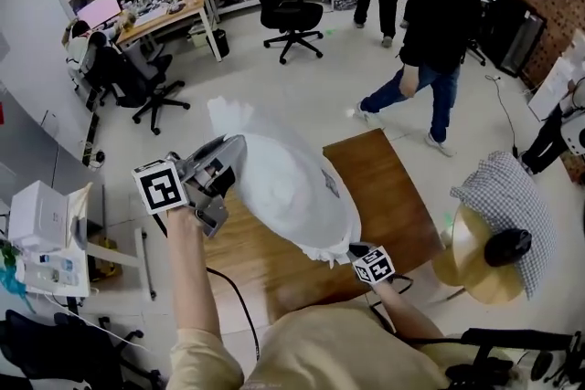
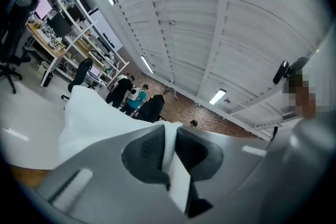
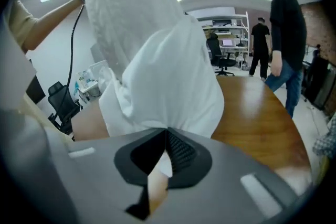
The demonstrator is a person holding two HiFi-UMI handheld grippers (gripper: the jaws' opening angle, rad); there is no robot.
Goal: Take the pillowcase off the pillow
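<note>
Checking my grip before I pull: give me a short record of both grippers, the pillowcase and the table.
left gripper: shut on the upper end of the pillowcase
right gripper: shut on its lower edge
pillowcase: white, stuffed full, held up between both grippers
table: wooden, beneath the pillowcase

The pillowcase (image 1: 283,183) is matt, crinkled white cloth, and the table (image 1: 384,187) is smooth, glossy brown wood.
</note>
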